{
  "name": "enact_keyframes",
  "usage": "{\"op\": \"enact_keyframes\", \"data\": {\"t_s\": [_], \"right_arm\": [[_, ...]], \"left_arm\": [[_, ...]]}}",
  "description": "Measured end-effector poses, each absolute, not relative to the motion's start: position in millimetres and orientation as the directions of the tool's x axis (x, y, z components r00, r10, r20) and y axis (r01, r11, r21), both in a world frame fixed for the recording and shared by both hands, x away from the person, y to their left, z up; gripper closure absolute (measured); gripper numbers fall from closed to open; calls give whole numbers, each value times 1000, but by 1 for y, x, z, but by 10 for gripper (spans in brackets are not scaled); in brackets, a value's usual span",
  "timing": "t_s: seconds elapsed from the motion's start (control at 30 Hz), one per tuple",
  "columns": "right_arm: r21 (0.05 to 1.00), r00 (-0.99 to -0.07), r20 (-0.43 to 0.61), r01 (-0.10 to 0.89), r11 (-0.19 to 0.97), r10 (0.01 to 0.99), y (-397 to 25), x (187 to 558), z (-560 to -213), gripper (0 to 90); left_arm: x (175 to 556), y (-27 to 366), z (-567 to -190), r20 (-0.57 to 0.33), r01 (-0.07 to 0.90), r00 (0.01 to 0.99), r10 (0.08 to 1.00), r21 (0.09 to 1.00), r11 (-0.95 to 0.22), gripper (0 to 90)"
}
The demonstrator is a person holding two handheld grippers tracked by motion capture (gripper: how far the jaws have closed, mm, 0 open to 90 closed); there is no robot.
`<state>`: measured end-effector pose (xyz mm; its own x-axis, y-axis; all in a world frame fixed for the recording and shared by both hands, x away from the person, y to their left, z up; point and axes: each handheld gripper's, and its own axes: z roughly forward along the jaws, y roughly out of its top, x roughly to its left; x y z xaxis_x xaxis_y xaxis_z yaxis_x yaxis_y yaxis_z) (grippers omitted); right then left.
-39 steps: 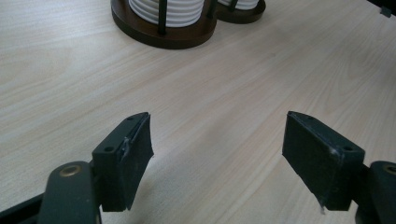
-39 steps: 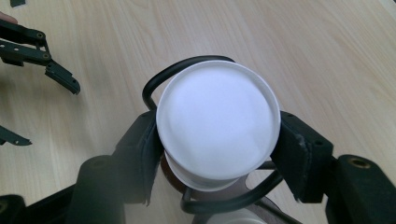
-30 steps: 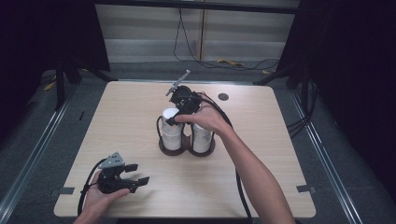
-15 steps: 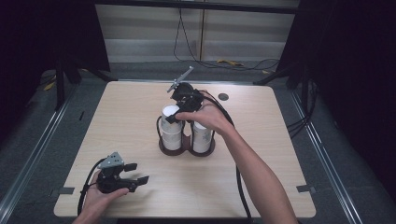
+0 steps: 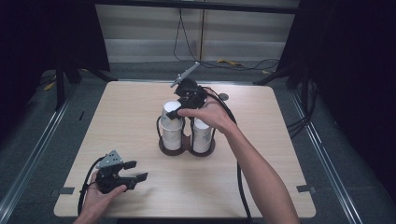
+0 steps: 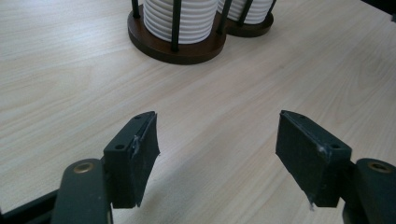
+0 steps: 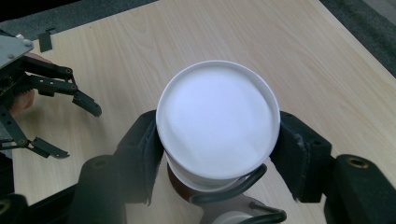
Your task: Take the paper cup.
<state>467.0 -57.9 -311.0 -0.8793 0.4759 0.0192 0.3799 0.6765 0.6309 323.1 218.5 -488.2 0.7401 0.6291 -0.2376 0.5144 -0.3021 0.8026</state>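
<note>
A brown-based holder (image 5: 187, 148) with black wire posts stands mid-table and carries two stacks of white ribbed cups, left (image 5: 172, 135) and right (image 5: 201, 135). My right gripper (image 5: 175, 111) comes from the far side and is shut on the top cup (image 5: 169, 106) of the left stack. In the right gripper view this upside-down cup (image 7: 217, 126) sits between both pads, a little above the cup below it (image 7: 196, 183). My left gripper (image 5: 139, 171) rests open near the front left of the table, with nothing between its jaws (image 6: 217, 144). The holder base (image 6: 187, 49) lies ahead of it.
A small dark disc (image 5: 224, 97) lies near the table's far edge. Cables trail from both grippers, the right one running along the forearm (image 5: 238, 186). Tape marks (image 5: 306, 188) sit near the front corners. Bare wood spreads left and right of the holder.
The right gripper and the top cup have risen slightly above the left stack. The left gripper has stayed in place.
</note>
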Motion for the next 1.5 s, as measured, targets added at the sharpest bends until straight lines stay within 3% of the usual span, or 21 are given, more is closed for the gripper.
{"op": "enact_keyframes", "data": {"t_s": [0.37, 0.47, 0.6, 0.83, 1.13, 1.4, 1.5], "right_arm": [[669, -886, 21, 357, 652, 463, -64, 460, -301, 380], [676, -887, 18, 350, 649, 460, -66, 458, -299, 380], [683, -888, 14, 344, 644, 459, -69, 453, -297, 379], [701, -895, 17, 329, 633, 447, -73, 443, -295, 379], [712, -895, 28, 331, 620, 445, -84, 432, -298, 380], [725, -897, 49, 334, 602, 439, -93, 419, -301, 380], [730, -899, 57, 335, 596, 435, -97, 414, -306, 380]], "left_arm": [[323, 213, -484, -270, 517, 771, 577, 794, -320, 377], [321, 210, -484, -224, 488, 795, 564, 789, -374, 409], [322, 208, -486, -227, 478, 806, 547, 794, -375, 430], [322, 207, -485, -271, 496, 814, 514, 786, -370, 349], [319, 206, -483, -246, 461, 824, 511, 814, -352, 250], [315, 203, -478, -211, 419, 837, 505, 840, -344, 306], [315, 201, -478, -226, 405, 860, 458, 848, -342, 387]]}}
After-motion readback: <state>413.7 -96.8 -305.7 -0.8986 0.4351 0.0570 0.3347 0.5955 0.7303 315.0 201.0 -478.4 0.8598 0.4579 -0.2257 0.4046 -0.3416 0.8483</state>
